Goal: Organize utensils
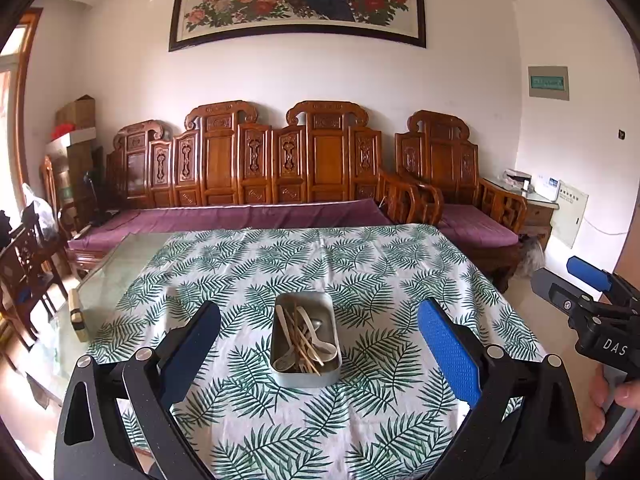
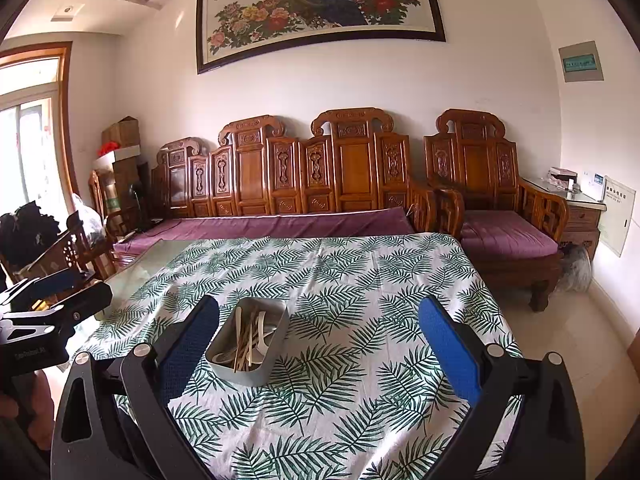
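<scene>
Both hand-held grippers — left [image 1: 320,356] and right [image 2: 318,354] — hang wide open, holding nothing. The metal tin [image 1: 306,340] of spoons [image 1: 316,334] and chopsticks [image 1: 304,344] sits mid-surface; best approach from above — pinch one chopstick bundle cleanly.

The white spoons [image 1: 316,338] and wooden chopsticks [image 1: 306,346] overlap inside the rectangular metal tin [image 1: 306,376], so their count is unclear. The leaf-print counter [image 1: 360,420] runs off the bottom edge.
</scene>
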Action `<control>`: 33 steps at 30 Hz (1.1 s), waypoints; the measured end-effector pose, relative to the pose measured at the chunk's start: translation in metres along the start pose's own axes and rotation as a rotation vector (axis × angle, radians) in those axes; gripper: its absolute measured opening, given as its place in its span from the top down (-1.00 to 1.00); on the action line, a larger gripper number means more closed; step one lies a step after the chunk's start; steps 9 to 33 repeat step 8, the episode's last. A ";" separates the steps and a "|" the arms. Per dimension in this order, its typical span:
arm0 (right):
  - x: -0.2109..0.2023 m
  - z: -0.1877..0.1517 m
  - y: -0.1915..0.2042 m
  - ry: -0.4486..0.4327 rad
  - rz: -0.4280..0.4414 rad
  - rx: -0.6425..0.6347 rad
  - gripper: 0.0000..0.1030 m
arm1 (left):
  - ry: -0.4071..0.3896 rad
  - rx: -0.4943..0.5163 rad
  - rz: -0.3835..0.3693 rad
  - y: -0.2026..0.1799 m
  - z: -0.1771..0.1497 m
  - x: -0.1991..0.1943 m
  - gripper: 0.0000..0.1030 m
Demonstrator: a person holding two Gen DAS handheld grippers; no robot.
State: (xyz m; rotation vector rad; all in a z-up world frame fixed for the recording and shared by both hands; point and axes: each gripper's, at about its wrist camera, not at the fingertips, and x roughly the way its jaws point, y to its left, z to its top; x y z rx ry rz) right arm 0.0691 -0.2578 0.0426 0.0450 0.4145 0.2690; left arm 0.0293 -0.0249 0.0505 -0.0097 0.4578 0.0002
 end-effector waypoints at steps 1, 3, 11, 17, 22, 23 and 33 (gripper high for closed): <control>-0.001 0.000 0.000 0.000 0.000 0.000 -0.95 | 0.000 0.000 0.000 0.000 0.000 0.000 -0.85; -0.001 0.000 0.000 0.000 0.001 0.001 -0.95 | 0.000 -0.002 -0.003 0.000 0.000 0.000 -0.85; -0.001 0.000 0.000 0.000 0.001 0.000 -0.95 | 0.002 -0.002 -0.003 0.000 -0.001 0.000 -0.85; -0.001 0.000 0.000 0.000 0.001 0.000 -0.95 | 0.002 -0.002 -0.003 0.000 -0.001 0.000 -0.85; -0.001 0.000 0.000 0.000 0.001 0.000 -0.95 | 0.002 -0.002 -0.003 0.000 -0.001 0.000 -0.85; -0.001 0.000 0.000 0.000 0.001 0.000 -0.95 | 0.002 -0.002 -0.003 0.000 -0.001 0.000 -0.85; -0.001 0.000 0.000 0.000 0.001 0.000 -0.95 | 0.002 -0.002 -0.003 0.000 -0.001 0.000 -0.85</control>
